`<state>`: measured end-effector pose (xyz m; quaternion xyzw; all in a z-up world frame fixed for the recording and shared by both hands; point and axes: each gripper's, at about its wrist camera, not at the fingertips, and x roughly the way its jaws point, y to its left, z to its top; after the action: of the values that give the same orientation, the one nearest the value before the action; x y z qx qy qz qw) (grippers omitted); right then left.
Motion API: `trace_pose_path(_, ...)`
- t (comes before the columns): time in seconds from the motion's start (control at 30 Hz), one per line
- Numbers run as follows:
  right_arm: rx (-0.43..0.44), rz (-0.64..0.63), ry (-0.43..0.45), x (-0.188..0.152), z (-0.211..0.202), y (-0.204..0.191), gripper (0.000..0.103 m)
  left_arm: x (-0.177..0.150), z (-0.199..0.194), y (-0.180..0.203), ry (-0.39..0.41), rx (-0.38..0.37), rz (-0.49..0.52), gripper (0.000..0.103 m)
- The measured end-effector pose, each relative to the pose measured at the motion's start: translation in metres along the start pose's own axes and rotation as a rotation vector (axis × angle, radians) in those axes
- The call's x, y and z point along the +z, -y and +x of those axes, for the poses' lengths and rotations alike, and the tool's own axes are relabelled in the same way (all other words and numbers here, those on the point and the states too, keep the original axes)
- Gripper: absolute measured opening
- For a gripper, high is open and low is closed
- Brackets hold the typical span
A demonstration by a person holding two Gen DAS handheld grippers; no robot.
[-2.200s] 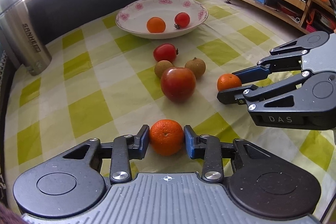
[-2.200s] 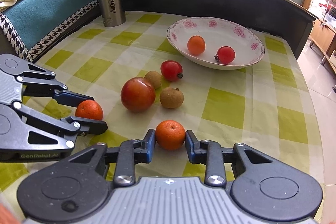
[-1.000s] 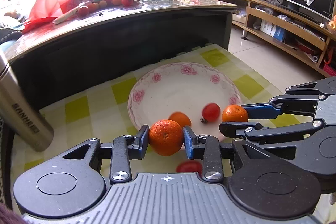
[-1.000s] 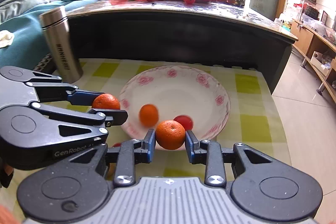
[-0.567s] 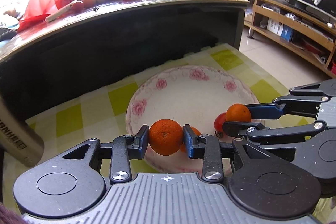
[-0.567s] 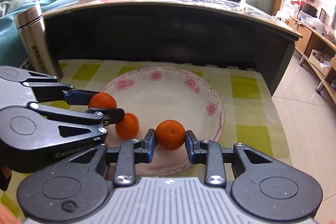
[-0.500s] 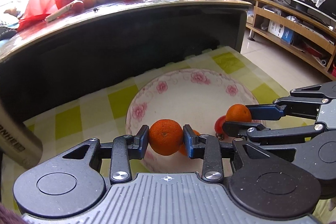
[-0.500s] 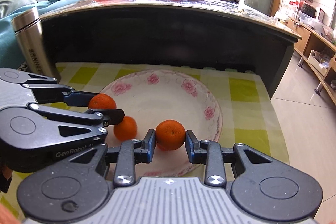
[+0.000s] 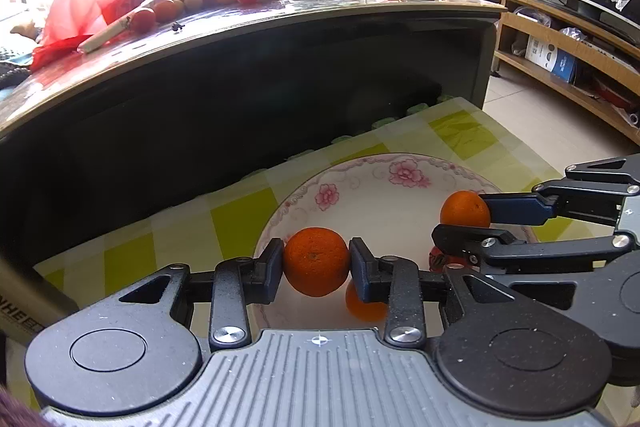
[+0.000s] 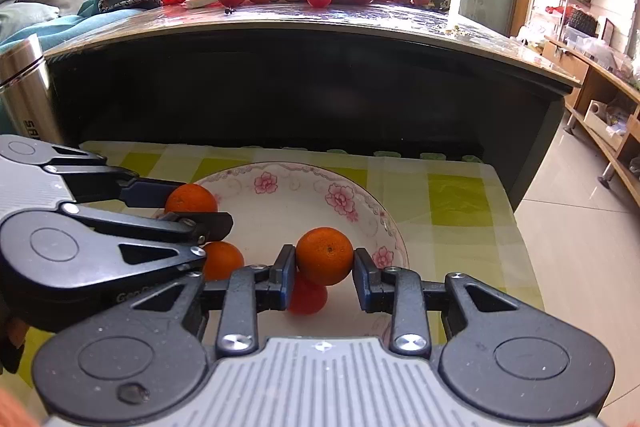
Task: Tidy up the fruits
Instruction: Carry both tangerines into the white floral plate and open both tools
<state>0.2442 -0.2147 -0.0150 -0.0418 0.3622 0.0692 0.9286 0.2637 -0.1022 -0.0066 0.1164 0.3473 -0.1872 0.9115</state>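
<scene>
Each tool, left [image 9: 316, 262] and right [image 10: 325, 269], clamps a round, dimpled orange [image 9: 316, 261] over the glossy flowered bowl [image 9: 360, 183].

1. Bowl [image 10: 394, 239]: far half of its floor lay bare; near half held a loose orange [image 10: 222, 261] and a red fruit [image 10: 306, 297]; both grippers, each clamping an orange, crowded above it side by side.
2. Dark table front [image 10: 304, 87]: rose just behind the bowl, closing the far side.
3. Checked cloth [image 10: 452, 203]: open to the bowl's right, up to the edge.
4. Steel flask [image 10: 24, 95]: stood well apart, far left.
</scene>
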Motion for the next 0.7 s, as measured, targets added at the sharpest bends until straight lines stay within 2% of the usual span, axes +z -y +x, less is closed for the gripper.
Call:
trace_pose_path(0.3, 0.0, 0.023, 0.004, 0.002, 0.004, 0.008, 0.038, 0.003, 0.006, -0.005, -0.014, -0.004, -0.033, 0.052)
trace_pose_path(0.4, -0.002, 0.03, 0.005, 0.003, 0.003, 0.01, 0.042, 0.004, 0.0, -0.006, -0.008, 0.002, -0.031, 0.059)
trace_pose_path(0.7, -0.009, 0.069, 0.031, 0.009, -0.015, 0.015, 0.042, 0.001, -0.025, -0.006, 0.019, 0.009, -0.011, 0.066)
